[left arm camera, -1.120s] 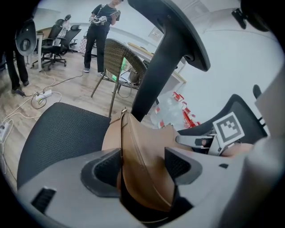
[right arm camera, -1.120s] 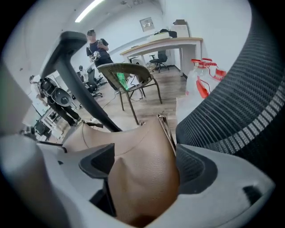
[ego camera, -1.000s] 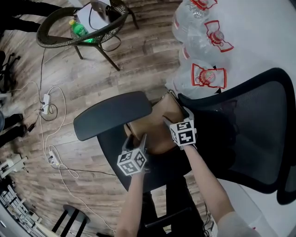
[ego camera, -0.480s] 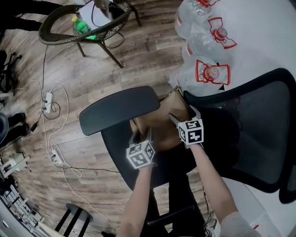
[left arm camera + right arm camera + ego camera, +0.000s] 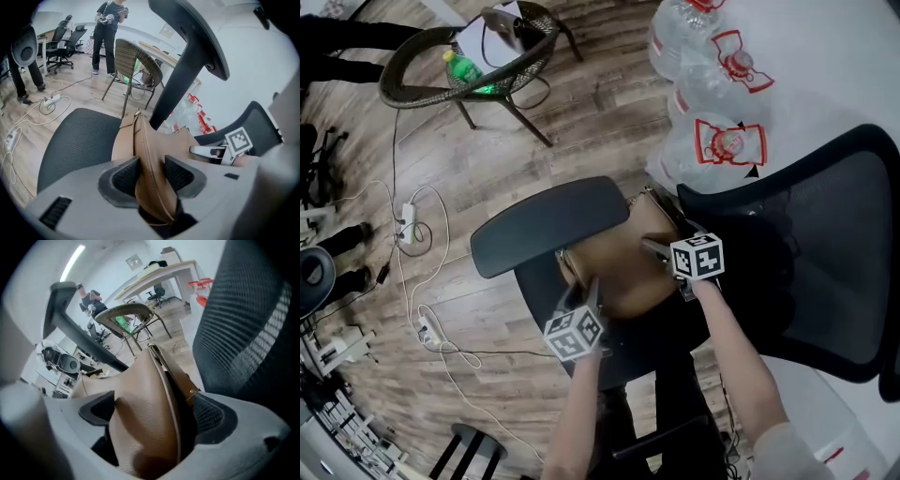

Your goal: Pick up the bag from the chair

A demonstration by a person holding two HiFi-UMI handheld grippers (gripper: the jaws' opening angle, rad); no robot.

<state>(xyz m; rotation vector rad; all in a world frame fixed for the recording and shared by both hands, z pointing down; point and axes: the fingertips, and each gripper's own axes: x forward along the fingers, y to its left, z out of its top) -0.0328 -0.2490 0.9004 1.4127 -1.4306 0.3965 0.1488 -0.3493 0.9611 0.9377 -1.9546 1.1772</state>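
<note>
A tan leather bag (image 5: 623,267) lies on the black seat (image 5: 539,281) of an office chair. My left gripper (image 5: 592,294) is at the bag's near-left end. In the left gripper view its jaws have just been closing, and both pads (image 5: 125,174) press on the bag's upright strap edge (image 5: 149,154). My right gripper (image 5: 654,247) is at the bag's right end by the backrest. Its jaws have just been opening and straddle the bag's body (image 5: 145,399), with the pads (image 5: 208,414) standing beside it. The right gripper (image 5: 212,151) also shows in the left gripper view.
The chair's armrest (image 5: 548,223) hangs over the bag's left side, and the mesh backrest (image 5: 825,253) stands at the right. Large water bottles (image 5: 712,84) stand behind. A wicker chair (image 5: 469,56) holds a green bottle (image 5: 459,62). A power strip (image 5: 405,220) and cables lie on the floor.
The left gripper has drawn back a little toward me and its jaws have narrowed onto the bag's edge. The right gripper has rolled at the bag's right end.
</note>
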